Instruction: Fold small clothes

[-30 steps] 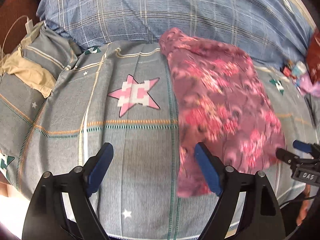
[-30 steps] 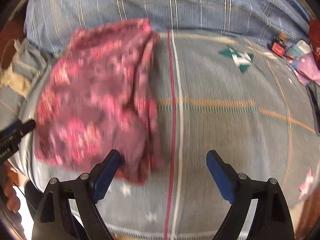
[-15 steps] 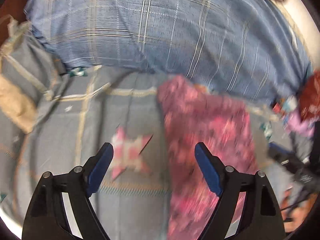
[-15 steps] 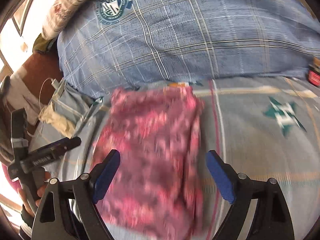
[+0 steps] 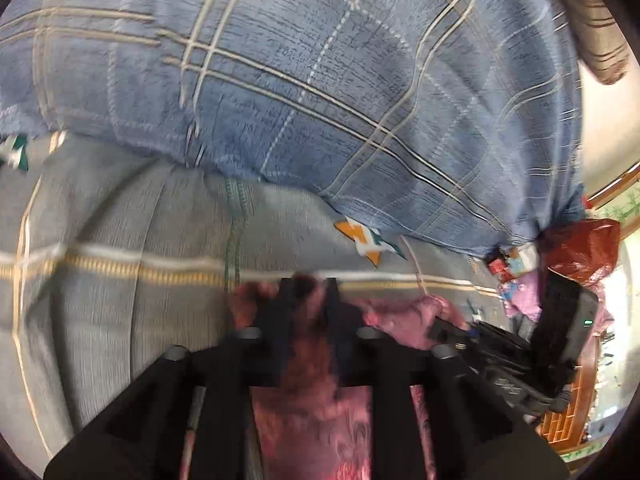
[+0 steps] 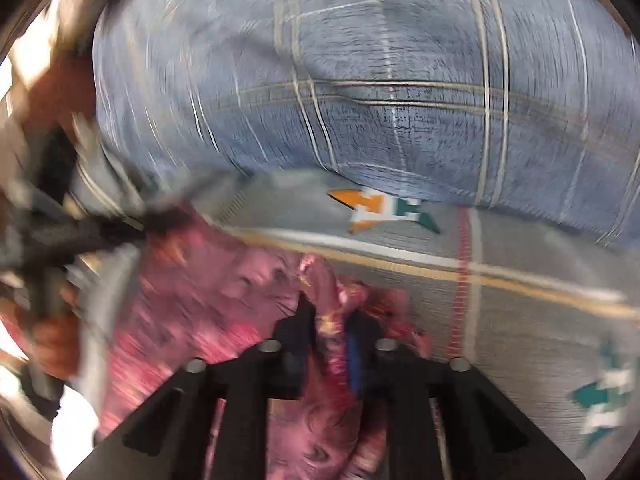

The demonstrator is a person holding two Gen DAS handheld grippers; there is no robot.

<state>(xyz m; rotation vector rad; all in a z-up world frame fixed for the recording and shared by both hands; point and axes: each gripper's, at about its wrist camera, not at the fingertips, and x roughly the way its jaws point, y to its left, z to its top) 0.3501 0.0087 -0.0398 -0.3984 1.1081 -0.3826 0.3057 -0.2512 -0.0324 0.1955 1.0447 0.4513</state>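
A bed, covered in a grey sheet (image 5: 120,320) crossed by white and yellow stripes and printed with star motifs; one orange, white and green star (image 5: 370,242) lying just in front of the quilt. Behind the sheet, a bulky blue plaid quilt (image 5: 304,92) filling the upper half of both views. Right of the quilt's far corner, at the sheet's edge, a crumpled red plastic bag (image 5: 582,248), contents not visible, with a small clutter of colourful packets (image 5: 510,264) and a lilac cloth (image 5: 520,298) just beside it. Beyond the bag, a wooden frame and a pale wall. Much of the right wrist view smeared by motion.

In front of the quilt, on the sheet, a pink floral garment (image 5: 316,420). Bunched and gathered along its far edge, nearest the quilt, with the rest trailing back toward the cameras. Long axis and overall direction hard to judge through the blur and bunching.

Left gripper (image 5: 310,292) with fingers drawn together, clamped on the garment's far edge at the left end. Right gripper (image 6: 330,324) likewise closed, a fold of pink fabric pinched between its fingers at the other end of that edge. Both sitting just short of the star nearest the quilt. Each gripper visible at the side of the other's view.
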